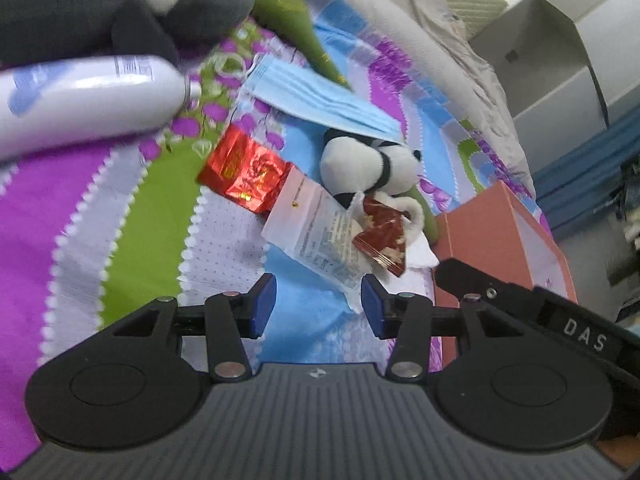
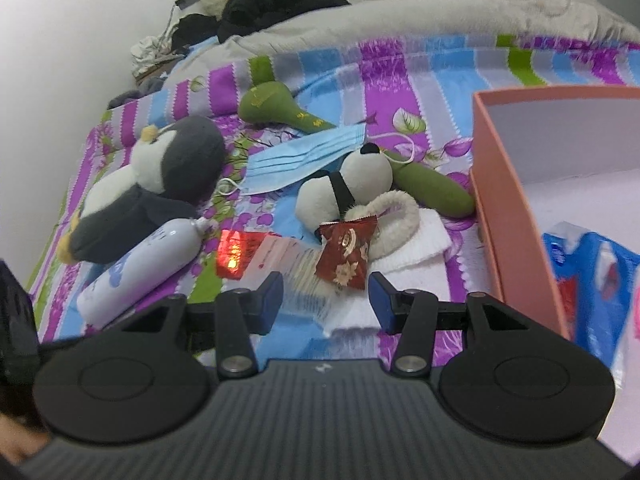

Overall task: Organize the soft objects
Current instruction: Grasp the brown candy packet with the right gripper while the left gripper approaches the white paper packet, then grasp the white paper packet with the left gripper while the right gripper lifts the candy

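A small panda plush (image 1: 366,162) (image 2: 344,188) lies on the striped bedspread among clutter. A grey penguin plush (image 2: 160,188) (image 1: 100,4) lies to its left. A blue face mask (image 1: 320,100) (image 2: 304,156), two green soft pouches (image 2: 280,106) (image 2: 434,186) and a white folded cloth (image 2: 416,240) surround the panda. A dark red packet (image 2: 346,254) (image 1: 380,236) rests on the cloth. My left gripper (image 1: 318,306) is open over the bedspread, nothing between its pads. My right gripper (image 2: 326,300) is open just short of the packet, empty.
A pink open box (image 2: 504,184) (image 1: 492,232) stands at the right, with blue packaging (image 2: 592,280) inside. A white spray bottle (image 2: 140,268) (image 1: 88,100), a shiny red foil packet (image 1: 244,172) and a white printed sachet (image 1: 320,236) lie nearby. A grey quilt (image 2: 400,12) covers the far bed.
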Demonstrator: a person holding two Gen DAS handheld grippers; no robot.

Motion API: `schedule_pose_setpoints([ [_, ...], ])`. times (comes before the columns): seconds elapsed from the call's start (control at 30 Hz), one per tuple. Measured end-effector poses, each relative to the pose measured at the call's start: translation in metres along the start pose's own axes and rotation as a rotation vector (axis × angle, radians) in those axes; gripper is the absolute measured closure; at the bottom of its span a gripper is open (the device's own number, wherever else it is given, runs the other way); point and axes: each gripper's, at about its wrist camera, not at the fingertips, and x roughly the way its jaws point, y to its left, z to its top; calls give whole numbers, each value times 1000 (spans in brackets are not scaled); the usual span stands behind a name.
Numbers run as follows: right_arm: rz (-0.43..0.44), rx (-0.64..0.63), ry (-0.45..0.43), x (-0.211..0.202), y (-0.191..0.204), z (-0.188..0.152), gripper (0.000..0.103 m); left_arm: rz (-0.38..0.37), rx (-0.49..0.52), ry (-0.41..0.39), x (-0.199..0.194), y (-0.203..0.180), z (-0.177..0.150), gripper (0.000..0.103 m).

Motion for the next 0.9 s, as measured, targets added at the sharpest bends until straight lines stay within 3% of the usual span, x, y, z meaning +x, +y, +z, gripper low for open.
schedule_pose_setpoints([
  [0.47,1,50,51,62,-17,16,52,-62,-186,-35,52,20,1,53],
  [0.63,4,74,74,74,-22,15,59,-91,-225,-33,59,22,-1,73],
  [0.7,5,81,76,75,-23,15,61,-90,-231,-33,61,21,-1,86],
  [0.8,4,64,72,72,-22,15,66,-101,-231,-44,62,20,-1,95],
  [0.9,1,50,64,66,-20,15,66,-113,-209,-56,58,16,-1,97],
])
